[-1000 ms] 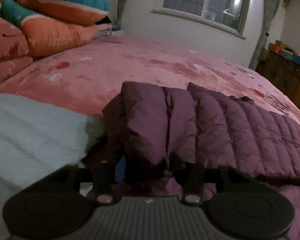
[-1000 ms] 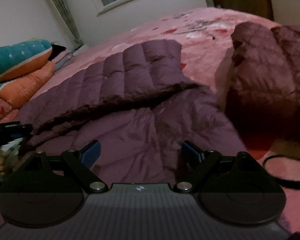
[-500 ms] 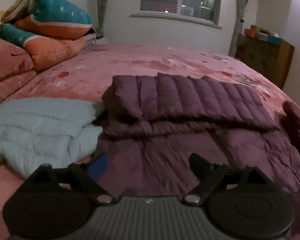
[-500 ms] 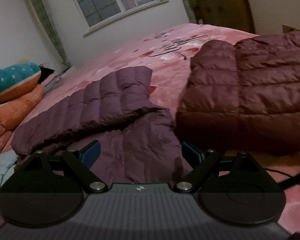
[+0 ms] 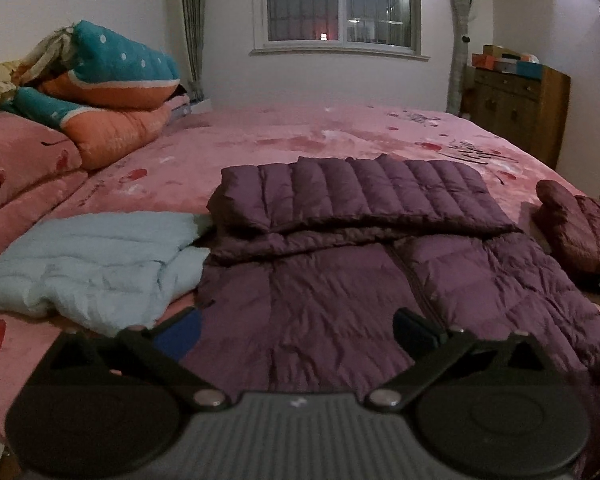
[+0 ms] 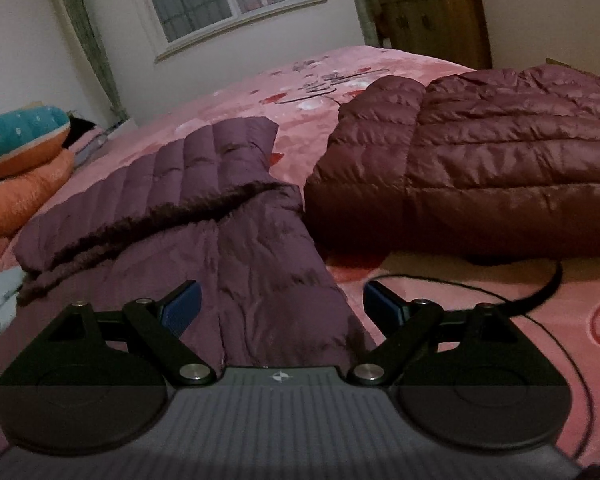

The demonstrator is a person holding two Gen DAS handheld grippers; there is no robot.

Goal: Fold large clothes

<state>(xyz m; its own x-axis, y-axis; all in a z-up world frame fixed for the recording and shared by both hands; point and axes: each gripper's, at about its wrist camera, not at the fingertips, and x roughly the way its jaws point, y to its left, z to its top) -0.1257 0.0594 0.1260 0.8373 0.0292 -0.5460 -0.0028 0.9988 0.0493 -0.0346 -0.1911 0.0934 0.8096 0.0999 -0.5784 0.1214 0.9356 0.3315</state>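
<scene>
- Left gripper (image 5: 296, 330) let go of the folded-over sleeve and backed off; jaws opening, nothing between them.
- Right gripper (image 6: 282, 306) spread wide, empty, over purple jacket's (image 5: 340, 300) right edge.
- Jacket flat on bed (image 5: 300, 140), between pale blue coat (image 5: 96, 260) and maroon one (image 6: 480, 168).
- Risk: puffy sleeve (image 5: 360, 196) springs back, undoing the fold.

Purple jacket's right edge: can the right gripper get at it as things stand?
Probably yes. The right gripper is open right over the purple jacket edge, nothing between them; the maroon jacket lies clear.

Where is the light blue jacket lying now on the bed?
In the left wrist view, the light blue jacket lies at the left on the pink bedspread, touching the left edge of the purple down jacket.
</scene>
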